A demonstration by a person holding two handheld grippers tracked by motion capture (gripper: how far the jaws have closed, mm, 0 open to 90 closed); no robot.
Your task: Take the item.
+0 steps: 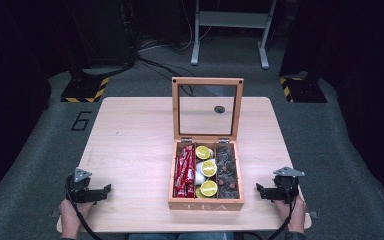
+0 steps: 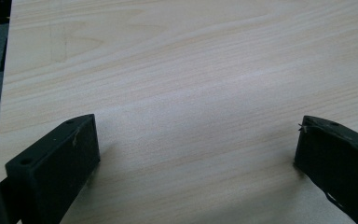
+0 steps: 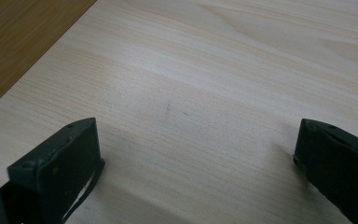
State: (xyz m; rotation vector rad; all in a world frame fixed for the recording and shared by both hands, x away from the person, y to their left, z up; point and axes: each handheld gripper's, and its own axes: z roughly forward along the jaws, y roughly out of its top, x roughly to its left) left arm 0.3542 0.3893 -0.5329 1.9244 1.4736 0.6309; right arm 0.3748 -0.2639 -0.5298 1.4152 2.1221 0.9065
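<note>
From the high view, a wooden tea box (image 1: pixel 206 202) sits on the worktop (image 1: pixel 130 145) near the person's edge, between the two grippers and well apart from each; its glass-paned lid (image 1: pixel 207 109) stands upright on hinges at the far side; the front wall, lettered TEA, faces the person. Three compartments run front to back: red packets (image 1: pixel 184 172) at the left, lime halves (image 1: pixel 209 168) with something white in the middle, dark brown pieces (image 1: pixel 227 172) at the right. The box is likely stiff and fairly light, the pane fragile; the top rail of the lid looks the safest hold, while the lime halves would be wet and slippery and the packets soft; the packets' long axis lies along their compartment, towards the hinges. The left gripper (image 1: pixel 102 190) and right gripper (image 1: pixel 261 190) rest low by the near corners, both pointing inward at the box.

In the left gripper view, the fingers (image 2: pixel 58 163) stand wide apart over bare wood, holding nothing.

In the right gripper view, the fingers (image 3: pixel 60 161) are likewise spread and hold nothing; a darker wooden surface (image 3: pixel 23 37), probably the box's side, crosses the upper left corner.
</note>
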